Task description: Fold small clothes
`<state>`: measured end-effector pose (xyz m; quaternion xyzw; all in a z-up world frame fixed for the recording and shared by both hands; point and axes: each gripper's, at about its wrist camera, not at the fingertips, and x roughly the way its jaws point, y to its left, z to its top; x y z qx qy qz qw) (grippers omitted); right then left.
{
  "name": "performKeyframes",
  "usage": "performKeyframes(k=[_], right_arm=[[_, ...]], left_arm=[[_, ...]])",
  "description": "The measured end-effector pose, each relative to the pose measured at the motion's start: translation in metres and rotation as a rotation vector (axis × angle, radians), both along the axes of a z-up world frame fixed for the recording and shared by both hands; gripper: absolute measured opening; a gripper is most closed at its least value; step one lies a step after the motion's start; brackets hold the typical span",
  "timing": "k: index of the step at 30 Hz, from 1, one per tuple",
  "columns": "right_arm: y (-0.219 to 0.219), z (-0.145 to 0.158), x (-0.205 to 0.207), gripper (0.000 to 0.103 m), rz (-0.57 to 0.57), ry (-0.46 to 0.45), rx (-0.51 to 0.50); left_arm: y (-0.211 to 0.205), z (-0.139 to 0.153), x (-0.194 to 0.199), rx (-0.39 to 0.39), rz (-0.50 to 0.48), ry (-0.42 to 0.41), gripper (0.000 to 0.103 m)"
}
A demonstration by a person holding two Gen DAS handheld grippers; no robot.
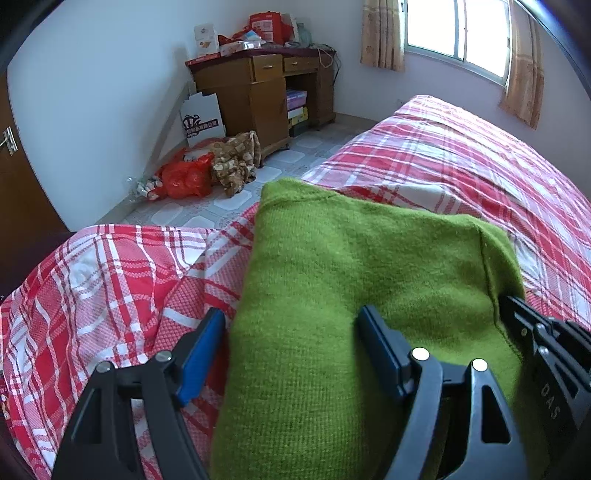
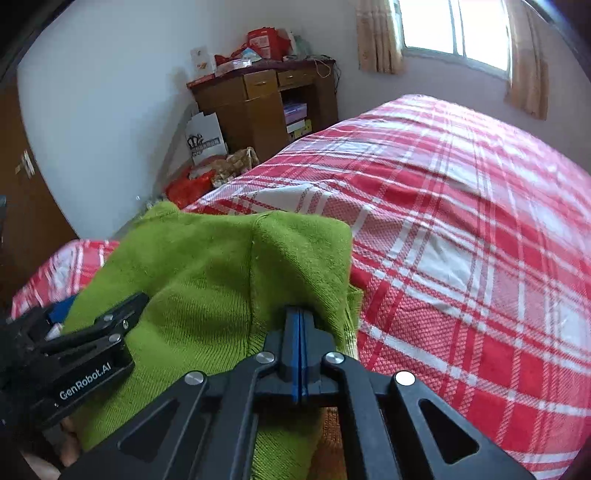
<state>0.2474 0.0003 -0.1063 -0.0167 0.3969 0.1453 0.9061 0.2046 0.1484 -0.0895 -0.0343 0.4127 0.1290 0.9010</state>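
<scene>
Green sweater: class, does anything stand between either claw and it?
Nothing visible does. The left claw is open, straddling the green sweater's edge; the right claw is shut on the sweater.

Both wrist views close over bed

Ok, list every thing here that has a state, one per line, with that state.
Left gripper: open, blue pads astride the garment's left edge.
Right gripper: shut, pads pressed together at the garment's right edge.
Green knitted garment: folded over, lying on the bed.
Red-and-white plaid bedsheet: spread out, lightly wrinkled.
Brown wooden desk: drawers shut, top piled with clutter.
Floral curtains: drawn aside.
</scene>
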Motion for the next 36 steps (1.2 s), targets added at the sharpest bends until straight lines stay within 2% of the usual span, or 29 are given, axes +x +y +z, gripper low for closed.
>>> performKeyframes(k=[2, 4, 7, 9, 12, 14, 17, 21, 24, 29, 31, 36], right_arm=[[-0.001, 0.006, -0.002, 0.000, 0.019, -0.011, -0.015], [-0.012, 0.020, -0.016, 0.000, 0.008, -0.032, 0.026], [-0.025, 0.049, -0.058, 0.002, -0.024, -0.147, 0.058], [-0.024, 0.057, -0.089, 0.002, 0.016, -0.165, 0.066], [-0.017, 0.047, -0.116, 0.002, 0.040, -0.137, 0.041], [-0.018, 0.030, -0.125, 0.002, 0.027, -0.096, 0.057], [-0.024, 0.013, -0.128, 0.003, 0.002, -0.087, 0.104], [-0.020, 0.005, -0.125, 0.003, -0.015, -0.115, 0.062], [-0.020, 0.001, -0.124, 0.003, -0.031, -0.135, 0.037], [-0.021, 0.002, -0.123, 0.003, -0.043, -0.138, 0.039], [-0.022, 0.002, -0.124, 0.003, -0.045, -0.139, 0.039], [-0.016, 0.002, -0.123, 0.003, -0.053, -0.146, -0.006]], left_arm=[[-0.001, 0.000, 0.000, 0.008, -0.007, -0.005, 0.078], [0.000, 0.000, -0.002, 0.010, -0.010, -0.012, 0.078], [-0.002, 0.000, -0.001, 0.029, -0.004, -0.011, 0.079], [-0.005, 0.000, -0.002, 0.050, 0.002, -0.013, 0.079], [-0.004, 0.000, -0.004, 0.051, 0.003, -0.020, 0.079], [-0.006, 0.002, -0.007, 0.065, -0.002, -0.022, 0.079], [-0.016, 0.006, -0.015, 0.148, -0.030, -0.028, 0.079], [-0.029, 0.021, -0.041, 0.214, -0.108, -0.018, 0.079], [-0.033, 0.029, -0.071, 0.209, -0.153, -0.015, 0.079], [-0.036, 0.033, -0.118, 0.150, -0.162, -0.029, 0.079], [-0.039, 0.030, -0.127, 0.121, -0.177, -0.018, 0.080], [-0.041, 0.010, -0.132, 0.109, -0.173, 0.042, 0.081]])
